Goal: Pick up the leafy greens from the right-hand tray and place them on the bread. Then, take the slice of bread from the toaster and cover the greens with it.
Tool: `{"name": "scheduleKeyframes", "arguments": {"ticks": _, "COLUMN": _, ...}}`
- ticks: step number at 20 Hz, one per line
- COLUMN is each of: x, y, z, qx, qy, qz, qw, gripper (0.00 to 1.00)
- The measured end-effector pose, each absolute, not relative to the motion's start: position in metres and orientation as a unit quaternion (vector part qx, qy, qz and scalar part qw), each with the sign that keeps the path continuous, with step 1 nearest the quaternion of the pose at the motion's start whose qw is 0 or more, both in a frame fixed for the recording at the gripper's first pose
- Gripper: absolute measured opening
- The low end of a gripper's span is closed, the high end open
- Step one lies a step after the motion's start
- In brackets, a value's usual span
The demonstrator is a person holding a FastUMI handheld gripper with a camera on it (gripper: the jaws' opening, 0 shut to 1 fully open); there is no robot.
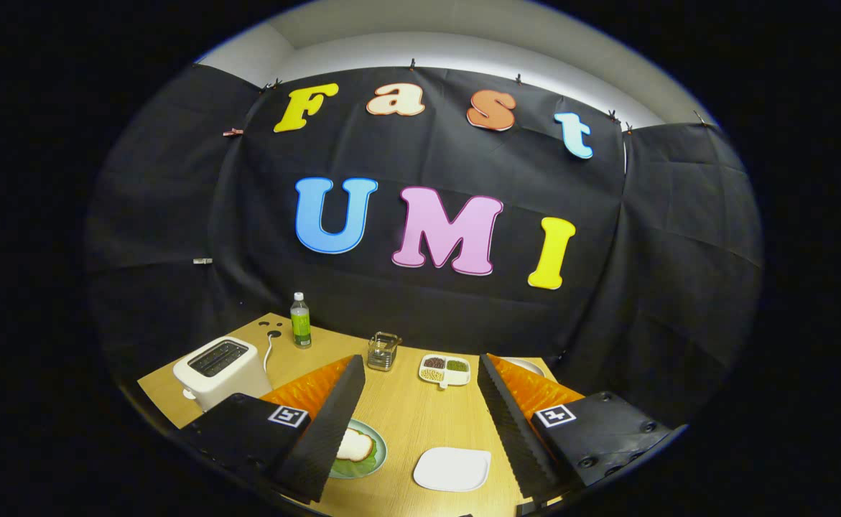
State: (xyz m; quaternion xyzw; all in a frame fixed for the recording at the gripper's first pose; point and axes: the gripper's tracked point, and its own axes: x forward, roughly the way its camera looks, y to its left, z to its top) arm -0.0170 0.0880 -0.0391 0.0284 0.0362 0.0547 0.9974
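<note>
Gripper (420, 402) open, empty. Bread slice (355, 445) tops greens (363, 465) on plate (379, 439) at 7 o'clock; looks done. White tray (453, 469) bare; toaster (220, 370) at 10.

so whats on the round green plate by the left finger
A slice of bread lies on the green plate, with leafy greens showing at its near edge. The open hand-held gripper's left finger covers the plate's left part.

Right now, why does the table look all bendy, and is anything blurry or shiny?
Gripper view: the fisheye lens curves the table; the toaster and bottle look sharp; soft light, no strong glare; the open fingers hide part of the green plate.
</note>
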Motion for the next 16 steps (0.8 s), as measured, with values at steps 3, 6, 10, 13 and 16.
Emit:
{"name": "scheduleKeyframes", "arguments": {"ticks": 3, "x": -0.030, "y": 0.088, "z": -0.029, "qx": 0.019, "qy": 0.022, "qz": 0.054, "qw": 0.998, "gripper": 0.98}}
{"name": "scheduleKeyframes", "arguments": {"ticks": 6, "x": -0.040, "y": 0.089, "z": -0.036, "qx": 0.012, "qy": 0.030, "qz": 0.062, "qw": 0.998, "gripper": 0.98}}
{"name": "scheduleKeyframes", "arguments": {"ticks": 10, "x": -0.048, "y": 0.081, "z": -0.042, "qx": 0.006, "qy": 0.039, "qz": 0.062, "qw": 0.997, "gripper": 0.98}}
{"name": "scheduleKeyframes", "arguments": {"ticks": 13, "x": -0.051, "y": 0.077, "z": -0.046, "qx": 0.007, "qy": 0.042, "qz": 0.059, "qw": 0.997, "gripper": 0.98}}
{"name": "scheduleKeyframes", "arguments": {"ticks": 16, "x": -0.048, "y": 0.072, "z": -0.045, "qx": 0.011, "qy": 0.041, "qz": 0.052, "qw": 0.998, "gripper": 0.99}}
